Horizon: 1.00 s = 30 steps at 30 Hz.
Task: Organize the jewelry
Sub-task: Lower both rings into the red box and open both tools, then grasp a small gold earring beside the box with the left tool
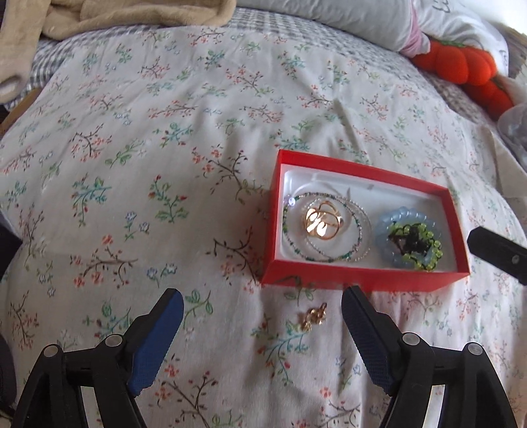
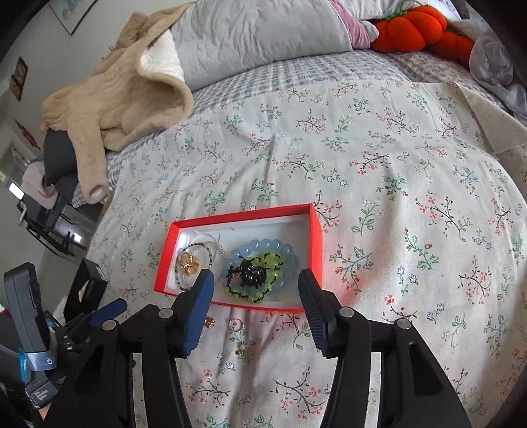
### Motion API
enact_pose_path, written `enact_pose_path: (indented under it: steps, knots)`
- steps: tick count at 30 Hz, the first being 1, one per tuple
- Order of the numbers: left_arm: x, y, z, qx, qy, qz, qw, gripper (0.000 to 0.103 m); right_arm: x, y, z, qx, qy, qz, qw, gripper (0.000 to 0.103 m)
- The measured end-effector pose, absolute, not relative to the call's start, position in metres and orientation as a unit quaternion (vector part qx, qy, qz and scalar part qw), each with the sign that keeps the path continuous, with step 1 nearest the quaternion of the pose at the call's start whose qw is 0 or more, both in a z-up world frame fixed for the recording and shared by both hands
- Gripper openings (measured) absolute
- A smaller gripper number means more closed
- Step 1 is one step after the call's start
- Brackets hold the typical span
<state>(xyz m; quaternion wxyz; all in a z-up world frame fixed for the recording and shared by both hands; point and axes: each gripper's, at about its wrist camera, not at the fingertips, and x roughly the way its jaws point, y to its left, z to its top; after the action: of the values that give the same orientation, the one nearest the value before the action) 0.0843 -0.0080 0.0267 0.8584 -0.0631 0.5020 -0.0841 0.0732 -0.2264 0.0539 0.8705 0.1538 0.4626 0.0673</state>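
A red box (image 1: 362,278) (image 2: 317,243) with a white lining lies open on the floral bedspread. In it are a gold piece (image 1: 324,220) (image 2: 189,261) inside thin beaded bracelets (image 1: 286,227), and a pale blue bead bracelet (image 1: 385,220) (image 2: 263,245) around a green and black beaded piece (image 1: 415,240) (image 2: 250,273). A small gold trinket (image 1: 313,316) (image 2: 209,322) lies on the bedspread just in front of the box. My left gripper (image 1: 263,293) stands open with the trinket between its fingers, untouched. My right gripper (image 2: 256,275) hovers open over the box's near end, holding nothing.
A beige jacket (image 2: 125,95) and a grey pillow (image 2: 257,33) lie at the far end of the bed. Orange plush pumpkins (image 1: 461,66) (image 2: 415,29) sit at the far right. The bed's left edge drops off to dark furniture (image 2: 49,217).
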Motion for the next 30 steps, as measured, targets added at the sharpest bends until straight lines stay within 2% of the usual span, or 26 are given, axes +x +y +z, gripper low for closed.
enact_pose_path:
  steps: [11,21,23,24,25,28,30]
  knots:
    - [0.064,-0.001,0.028,-0.083,0.487,-0.084,0.866,0.085,0.041,-0.231,0.045,0.159,0.495,0.030,0.854,0.063]
    - [0.068,0.003,0.005,-0.068,0.506,-0.093,0.855,0.083,0.031,-0.244,0.020,0.135,0.543,-0.010,0.829,0.064]
    - [0.072,0.006,0.000,-0.095,0.516,-0.109,0.844,0.069,0.031,-0.247,0.016,0.136,0.548,-0.015,0.826,0.064]
    - [0.074,0.007,-0.003,-0.112,0.523,-0.121,0.836,0.056,0.031,-0.249,0.014,0.137,0.550,-0.017,0.824,0.064]
    - [0.075,0.006,-0.005,-0.125,0.528,-0.132,0.830,0.047,0.031,-0.251,0.012,0.139,0.552,-0.019,0.822,0.064]
    - [0.079,-0.004,-0.009,-0.125,0.533,-0.152,0.823,0.034,0.033,-0.253,0.007,0.143,0.559,-0.017,0.817,0.064]
    - [0.080,-0.012,-0.009,-0.114,0.532,-0.159,0.824,0.031,0.035,-0.253,0.004,0.143,0.562,-0.016,0.814,0.064]
